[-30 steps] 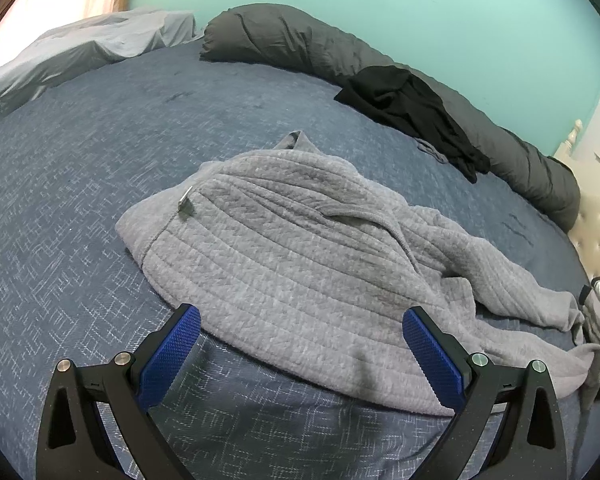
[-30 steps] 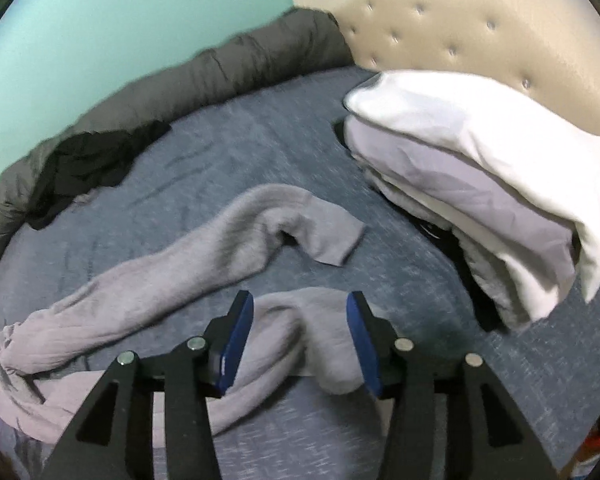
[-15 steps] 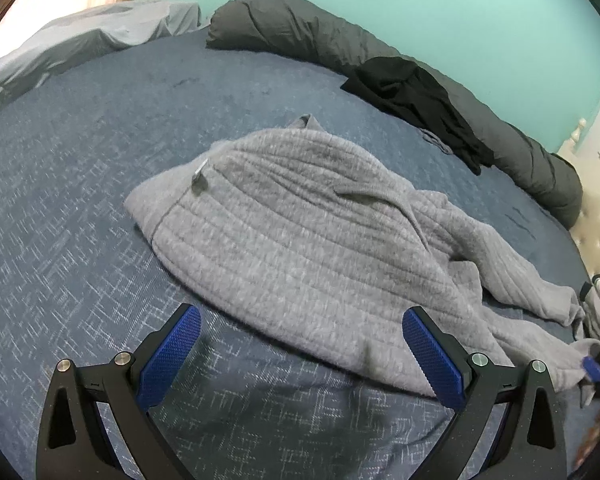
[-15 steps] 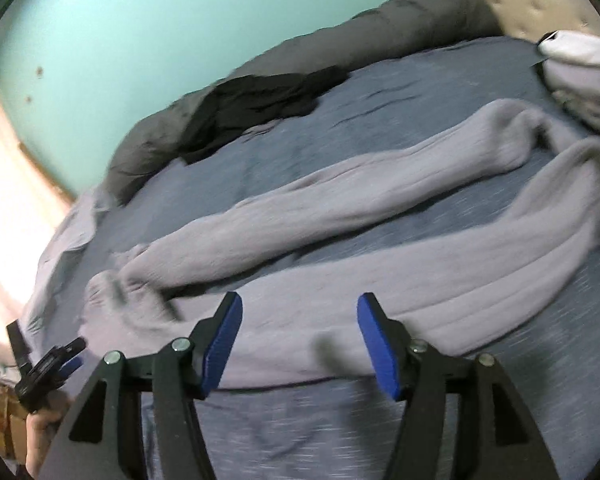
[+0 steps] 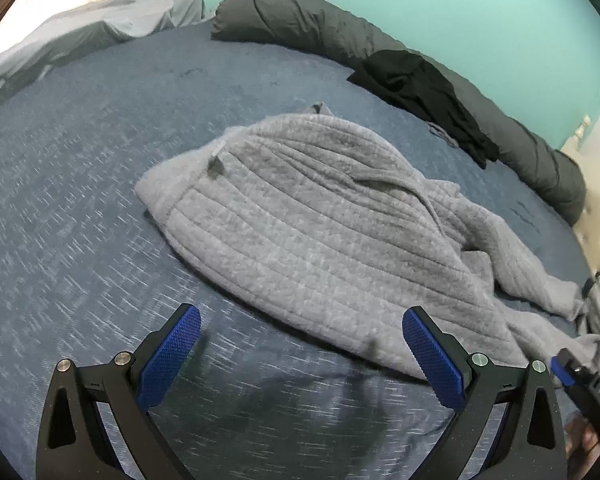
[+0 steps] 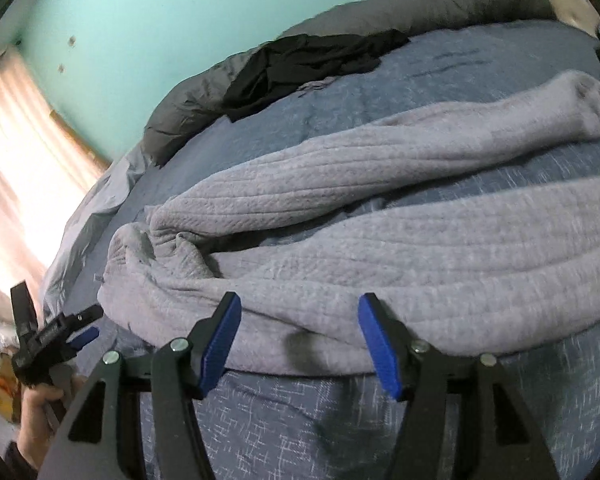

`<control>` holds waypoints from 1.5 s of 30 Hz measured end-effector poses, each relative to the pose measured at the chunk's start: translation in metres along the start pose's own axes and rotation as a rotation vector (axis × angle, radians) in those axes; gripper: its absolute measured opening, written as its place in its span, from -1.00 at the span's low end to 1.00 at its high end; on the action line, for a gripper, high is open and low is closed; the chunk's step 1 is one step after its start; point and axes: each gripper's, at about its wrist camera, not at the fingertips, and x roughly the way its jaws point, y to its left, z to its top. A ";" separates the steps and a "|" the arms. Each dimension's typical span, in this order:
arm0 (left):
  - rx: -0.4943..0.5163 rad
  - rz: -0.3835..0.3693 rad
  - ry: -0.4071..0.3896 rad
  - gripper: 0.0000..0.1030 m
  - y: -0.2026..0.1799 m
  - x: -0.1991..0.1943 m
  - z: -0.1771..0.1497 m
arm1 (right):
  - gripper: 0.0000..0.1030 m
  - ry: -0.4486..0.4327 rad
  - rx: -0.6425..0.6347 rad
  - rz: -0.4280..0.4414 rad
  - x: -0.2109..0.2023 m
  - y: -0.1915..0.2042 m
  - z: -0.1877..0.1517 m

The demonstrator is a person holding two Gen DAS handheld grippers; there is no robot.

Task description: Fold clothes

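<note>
Blue bed cover [image 5: 80, 208] is spread wide under both tools, bare ahead-left of the left gripper [image 5: 300, 354]. Grey sweater [image 5: 320, 232] lies rumpled on it just ahead, sleeves [image 6: 420, 152] trailed away right. Step judged: lining up on the near hem, no fold begun. Left gripper is held wide open, empty, hem between and beyond its tips. Right gripper [image 6: 300, 344] is held partly open, nothing gripped, hem edge between its tips. Next: both lowered, hem pinched. Black garment [image 5: 424, 92] and rolled quilt [image 5: 300, 20] lie well beyond.

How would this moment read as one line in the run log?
phase: approach | left gripper: open, empty, above blue bedspread | right gripper: open, empty, at near edge of grey sweater | folds: none yet
</note>
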 end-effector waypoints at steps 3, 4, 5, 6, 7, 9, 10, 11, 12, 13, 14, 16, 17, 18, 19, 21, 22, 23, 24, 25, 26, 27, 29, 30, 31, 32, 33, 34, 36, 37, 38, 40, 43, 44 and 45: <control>-0.028 -0.013 0.015 0.99 0.002 0.007 -0.001 | 0.21 -0.015 -0.013 0.004 0.001 0.000 0.001; -0.029 -0.008 0.020 0.99 0.002 0.010 -0.002 | 0.21 -0.021 -0.002 0.005 0.001 -0.001 0.001; -0.027 -0.004 0.023 0.99 0.003 0.012 -0.003 | 0.21 -0.021 0.004 0.011 0.002 -0.002 0.002; -0.024 0.000 0.024 0.99 0.003 0.013 -0.004 | 0.21 -0.021 0.011 0.018 0.004 -0.003 0.002; -0.021 0.004 0.025 0.99 0.004 0.015 -0.006 | 0.21 -0.016 0.002 0.022 0.007 -0.002 0.003; -0.021 0.006 0.027 0.99 0.005 0.017 -0.007 | 0.21 -0.019 -0.018 0.014 0.009 0.001 0.004; -0.019 0.010 0.025 0.99 0.006 0.017 -0.008 | 0.21 -0.021 -0.027 0.012 0.010 0.002 0.005; -0.015 0.016 0.026 0.99 0.007 0.018 -0.009 | 0.21 -0.023 -0.027 0.019 0.010 0.003 0.006; -0.012 0.022 0.028 0.99 0.008 0.019 -0.009 | 0.21 -0.026 -0.027 0.026 0.010 0.003 0.006; -0.009 0.028 0.030 0.99 0.009 0.020 -0.010 | 0.21 -0.029 -0.029 0.032 0.009 0.004 0.007; -0.001 0.034 0.034 0.99 0.010 0.022 -0.010 | 0.21 -0.031 -0.033 0.037 0.009 0.005 0.008; 0.014 0.053 0.045 0.99 0.014 0.026 -0.010 | 0.21 -0.035 -0.044 0.037 0.009 0.005 0.008; 0.012 0.060 0.046 0.99 0.016 0.027 -0.010 | 0.21 -0.038 -0.040 0.039 0.008 0.005 0.009; 0.000 0.062 0.049 0.99 0.020 0.029 -0.009 | 0.21 -0.042 -0.037 0.041 0.007 0.004 0.009; -0.013 0.061 0.051 0.99 0.023 0.031 -0.009 | 0.21 -0.044 -0.030 0.045 0.007 0.003 0.010; -0.048 0.052 0.072 0.99 0.031 0.037 -0.007 | 0.21 -0.049 -0.021 0.050 0.006 0.001 0.012; -0.056 0.051 0.074 0.99 0.032 0.038 -0.006 | 0.21 -0.052 -0.021 0.048 0.006 -0.001 0.013; -0.058 0.052 0.073 0.99 0.033 0.038 -0.006 | 0.21 -0.060 -0.022 0.043 0.005 -0.001 0.013; -0.050 0.060 0.074 0.99 0.031 0.039 -0.005 | 0.21 -0.066 -0.020 0.040 0.004 -0.002 0.014; -0.039 0.069 0.076 0.99 0.030 0.040 -0.004 | 0.21 -0.073 -0.019 0.038 0.003 -0.003 0.014; -0.039 0.074 0.083 0.99 0.030 0.043 -0.004 | 0.21 -0.073 -0.009 0.042 0.004 -0.004 0.015; -0.044 0.076 0.090 0.99 0.030 0.045 -0.004 | 0.21 -0.071 0.004 0.049 0.004 -0.006 0.015; -0.042 0.086 0.116 0.99 0.030 0.051 -0.004 | 0.21 -0.070 0.017 0.054 0.004 -0.008 0.015; -0.038 0.090 0.123 0.99 0.030 0.052 -0.003 | 0.21 -0.071 0.019 0.054 0.004 -0.009 0.015; -0.034 0.094 0.128 0.99 0.029 0.053 -0.002 | 0.21 -0.072 0.022 0.053 0.004 -0.009 0.016; -0.038 0.092 0.136 0.99 0.029 0.054 -0.001 | 0.21 -0.072 0.024 0.055 0.004 -0.010 0.016; -0.045 0.088 0.144 0.99 0.031 0.055 0.000 | 0.21 -0.073 0.026 0.057 0.004 -0.010 0.016; -0.050 0.084 0.151 0.99 0.032 0.056 0.001 | 0.21 -0.074 0.028 0.059 0.003 -0.010 0.016; -0.063 0.074 0.167 0.99 0.034 0.057 0.004 | 0.21 -0.076 0.032 0.062 0.003 -0.011 0.017; -0.072 0.066 0.175 0.99 0.036 0.058 0.006 | 0.21 -0.076 0.034 0.064 0.003 -0.011 0.017; -0.078 0.060 0.184 0.99 0.037 0.058 0.007 | 0.21 -0.077 0.036 0.066 0.003 -0.011 0.017; -0.081 0.053 0.201 0.99 0.039 0.060 0.010 | 0.21 -0.079 0.041 0.070 0.002 -0.012 0.018; -0.059 0.071 0.223 0.99 0.036 0.063 0.013 | 0.21 -0.078 0.042 0.071 0.003 -0.011 0.017; -0.056 0.075 0.225 0.99 0.036 0.063 0.014 | 0.21 -0.077 0.043 0.072 0.003 -0.012 0.017; -0.068 0.069 0.216 0.99 0.036 0.061 0.015 | 0.21 -0.077 0.044 0.074 0.002 -0.012 0.017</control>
